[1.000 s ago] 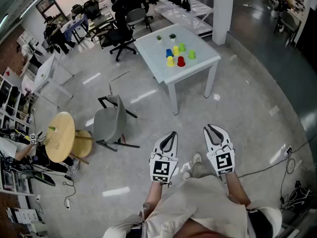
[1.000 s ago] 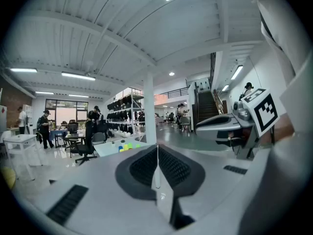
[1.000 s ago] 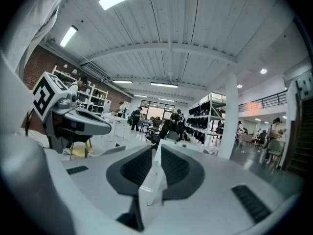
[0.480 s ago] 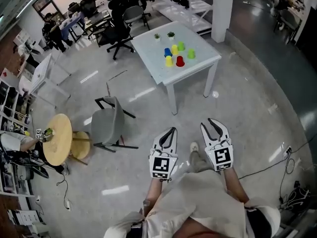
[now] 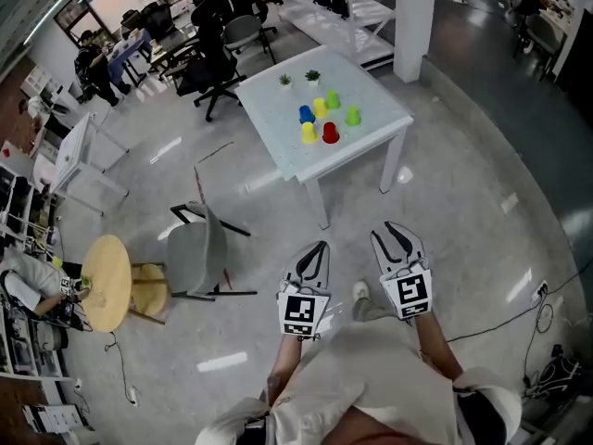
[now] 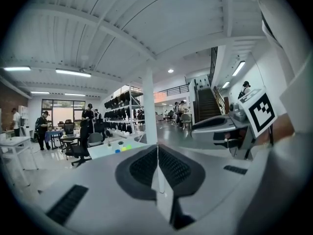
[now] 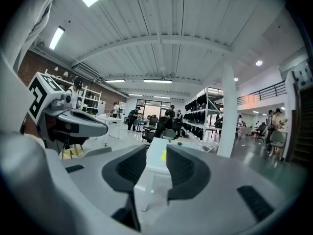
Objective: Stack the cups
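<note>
Coloured plastic cups [image 5: 320, 108] stood loose and unstacked on the white table [image 5: 278, 146], well ahead of both grippers, with two small potted plants [image 5: 312, 76] beyond them. In the head view you held the left gripper [image 5: 321, 247] and the right gripper [image 5: 393, 232] side by side, close to your body and over bare floor [image 5: 463, 202]. Both pointed toward that table, which I judge to be a carrying posture for the walk up, since nothing was within reach.

In the left gripper view, the jaws met along a single seam with nothing caught between them. That suited a gripper with no cup to take yet. The table and a few bright cups showed small and far off, just left of the jaw tips, and the right gripper sat close on the right.

In the right gripper view, your jaws stood a narrow way apart, having just been opening, and they held nothing. Through the gap lay the distant table edge and a yellow cup [image 7: 163, 154], far beyond the tips. I read that as getting ready early for a first pick, though the gap looked too slim for a cup
</note>
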Action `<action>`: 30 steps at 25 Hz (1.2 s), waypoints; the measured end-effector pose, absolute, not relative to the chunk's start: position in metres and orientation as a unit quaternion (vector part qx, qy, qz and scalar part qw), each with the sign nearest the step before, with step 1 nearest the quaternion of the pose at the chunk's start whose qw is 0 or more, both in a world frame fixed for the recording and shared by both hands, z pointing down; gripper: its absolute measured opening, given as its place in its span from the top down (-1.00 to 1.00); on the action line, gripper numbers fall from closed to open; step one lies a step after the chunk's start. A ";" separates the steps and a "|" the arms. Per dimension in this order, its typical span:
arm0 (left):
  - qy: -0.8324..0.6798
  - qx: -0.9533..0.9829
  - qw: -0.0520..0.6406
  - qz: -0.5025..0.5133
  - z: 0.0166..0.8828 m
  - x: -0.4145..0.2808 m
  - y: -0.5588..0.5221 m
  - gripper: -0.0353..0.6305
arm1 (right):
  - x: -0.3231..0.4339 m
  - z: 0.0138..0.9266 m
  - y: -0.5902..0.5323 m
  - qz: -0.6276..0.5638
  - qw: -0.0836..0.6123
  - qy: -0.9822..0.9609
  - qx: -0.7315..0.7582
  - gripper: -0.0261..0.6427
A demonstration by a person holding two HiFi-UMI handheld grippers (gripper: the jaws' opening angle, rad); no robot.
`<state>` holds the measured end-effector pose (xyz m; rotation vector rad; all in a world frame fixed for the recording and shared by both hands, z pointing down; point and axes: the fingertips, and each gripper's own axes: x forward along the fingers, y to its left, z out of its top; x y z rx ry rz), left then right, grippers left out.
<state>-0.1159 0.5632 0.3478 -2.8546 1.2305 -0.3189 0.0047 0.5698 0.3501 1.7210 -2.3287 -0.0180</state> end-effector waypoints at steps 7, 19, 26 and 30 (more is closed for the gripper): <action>0.391 -0.914 0.006 -0.103 0.348 -0.082 0.507 0.84 | 0.036 0.357 0.516 0.005 0.134 -0.796 0.590 0.57; 0.417 -0.903 0.001 -0.106 0.344 -0.053 0.426 0.84 | 0.065 0.353 0.432 0.002 0.138 -0.813 0.565 0.58; 0.434 -0.894 -0.006 -0.108 0.346 -0.048 0.402 0.84 | 0.070 0.355 0.402 0.007 0.137 -0.822 0.552 0.58; 0.441 -0.890 -0.007 -0.110 0.346 -0.050 0.389 0.84 | 0.068 0.356 0.388 0.007 0.138 -0.827 0.544 0.58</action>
